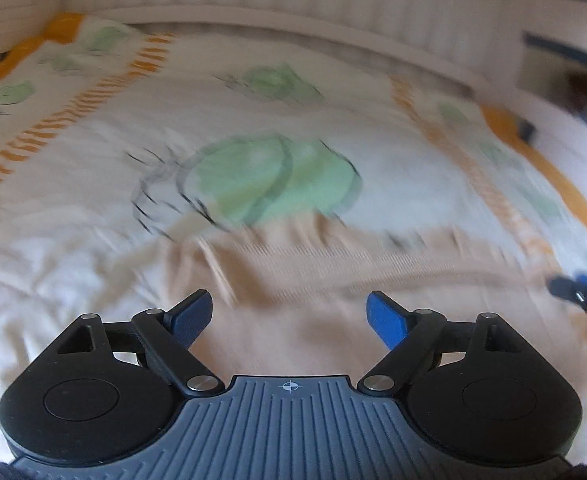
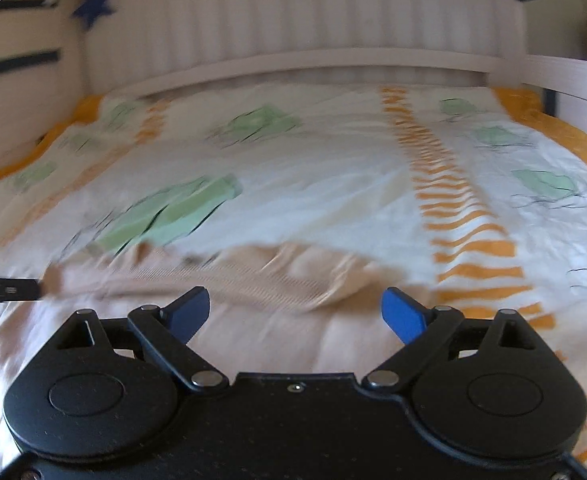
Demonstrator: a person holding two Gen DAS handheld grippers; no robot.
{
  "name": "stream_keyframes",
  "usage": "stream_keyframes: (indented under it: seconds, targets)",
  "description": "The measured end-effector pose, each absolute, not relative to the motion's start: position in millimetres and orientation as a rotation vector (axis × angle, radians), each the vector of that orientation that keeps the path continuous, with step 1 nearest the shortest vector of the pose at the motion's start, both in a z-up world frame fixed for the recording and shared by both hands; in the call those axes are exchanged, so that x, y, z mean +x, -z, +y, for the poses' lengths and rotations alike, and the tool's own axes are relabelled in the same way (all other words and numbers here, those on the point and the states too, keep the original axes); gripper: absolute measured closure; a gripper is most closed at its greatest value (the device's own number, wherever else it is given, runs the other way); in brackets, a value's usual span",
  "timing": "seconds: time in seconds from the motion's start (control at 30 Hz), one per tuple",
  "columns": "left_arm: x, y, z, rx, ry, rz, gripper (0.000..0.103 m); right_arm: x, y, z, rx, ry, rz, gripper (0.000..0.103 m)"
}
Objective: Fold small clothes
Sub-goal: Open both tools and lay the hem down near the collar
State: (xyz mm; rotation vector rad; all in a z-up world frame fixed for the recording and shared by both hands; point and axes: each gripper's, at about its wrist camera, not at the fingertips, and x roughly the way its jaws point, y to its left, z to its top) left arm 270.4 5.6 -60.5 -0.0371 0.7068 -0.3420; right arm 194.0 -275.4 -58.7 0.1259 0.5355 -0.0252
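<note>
Beige garment (image 1: 293, 280) on bedspread (image 1: 73, 220), no legible writing.

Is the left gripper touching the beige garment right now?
Cannot tell. The left wrist view shows the left gripper open over the beige garment, but blur hides any gap.
</note>
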Motion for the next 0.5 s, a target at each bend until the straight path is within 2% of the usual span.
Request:
stream_keyframes:
  seconds: [0.23, 0.5]
  targets:
    - [274, 85, -18, 0.067, 0.372, 0.748, 0.019, 210, 77, -247, 0.044, -0.061, 0.624, 0.009]
    - [340, 93, -19, 0.107, 0.275, 0.78, 0.019, 269, 91, -259, 0.008, 0.024, 0.751, 0.009]
